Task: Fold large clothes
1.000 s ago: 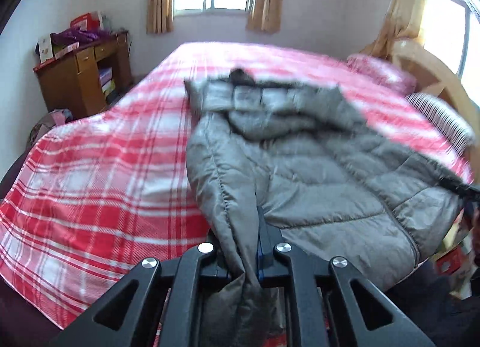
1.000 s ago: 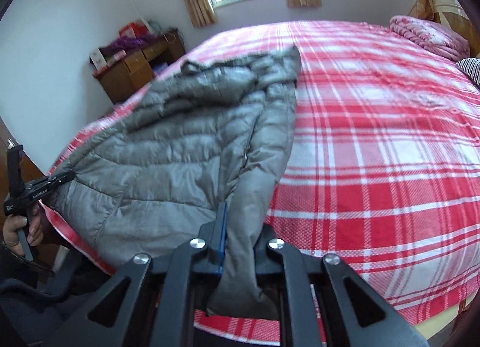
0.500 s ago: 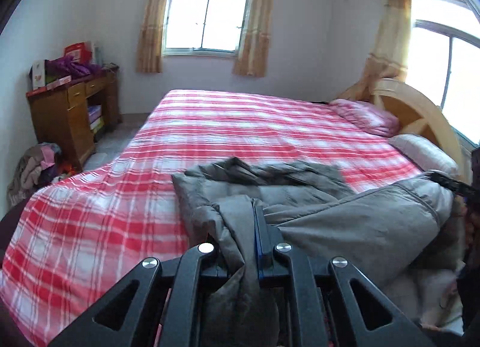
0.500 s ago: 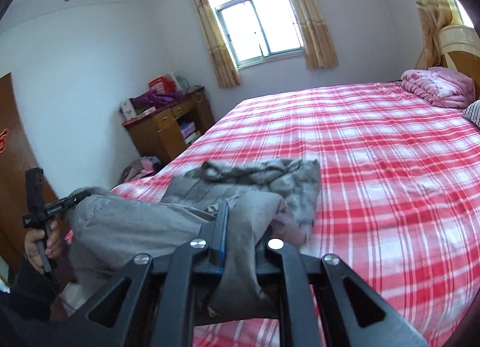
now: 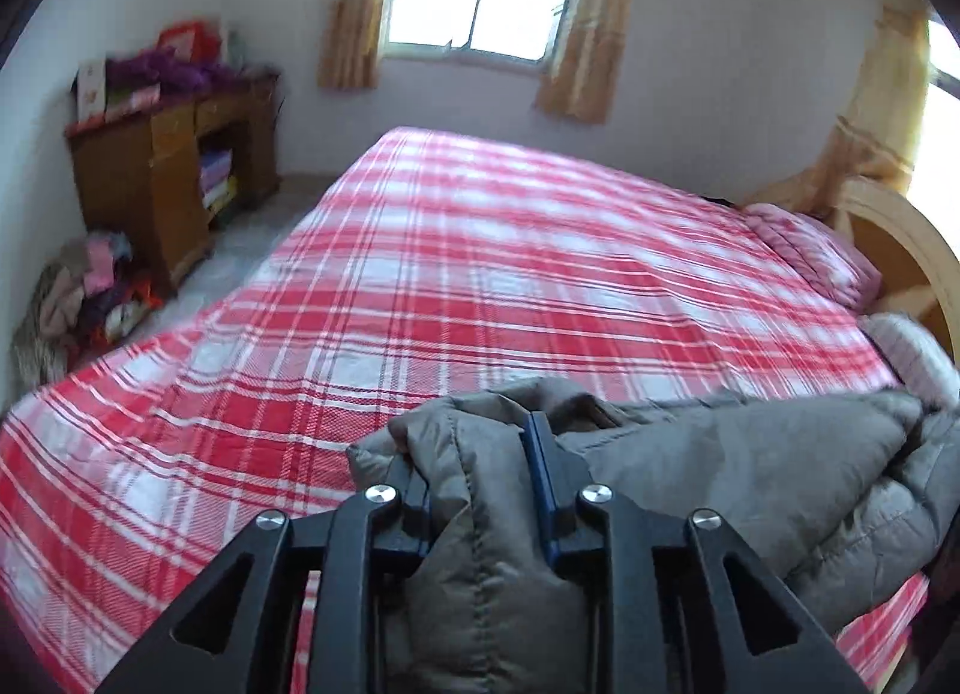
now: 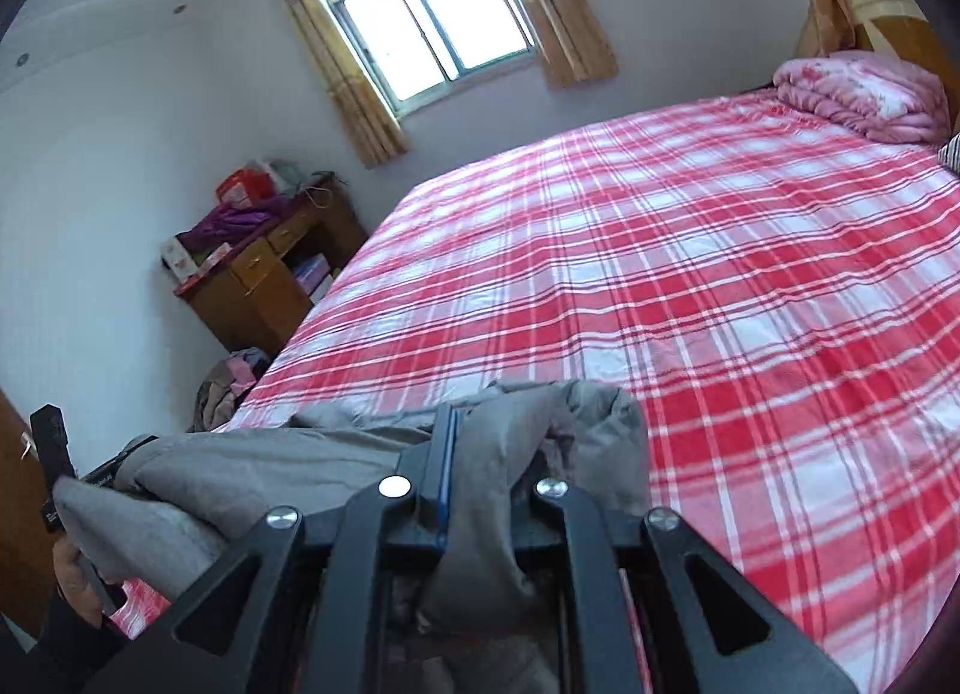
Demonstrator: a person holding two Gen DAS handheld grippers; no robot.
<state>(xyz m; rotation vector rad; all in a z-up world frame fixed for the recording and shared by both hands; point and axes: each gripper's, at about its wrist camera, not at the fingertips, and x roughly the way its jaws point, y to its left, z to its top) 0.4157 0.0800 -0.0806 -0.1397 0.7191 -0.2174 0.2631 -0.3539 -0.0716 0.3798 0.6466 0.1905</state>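
Observation:
A grey puffer jacket (image 5: pixel 750 466) hangs bunched between my two grippers at the near edge of a bed with a red and white plaid sheet (image 5: pixel 510 274). My left gripper (image 5: pixel 480 454) is shut on a thick fold of the jacket. My right gripper (image 6: pixel 486 442) is shut on another fold of the jacket (image 6: pixel 270 466). The jacket is lifted off the sheet, and its lower part is hidden behind the grippers. My left gripper also shows at the left edge of the right wrist view (image 6: pixel 78 484).
A wooden desk (image 5: pixel 162 178) with boxes and purple cloth stands at the left wall, with a pile of clothes (image 5: pixel 78 298) on the floor beside it. A pink folded quilt (image 6: pixel 864 94) and a wooden headboard (image 5: pixel 900 250) are at the bed's right end.
The jacket lay spread flat across the bed; both grippers have pulled it back and up toward the near edge, so it now hangs bunched and the sheet is bare.

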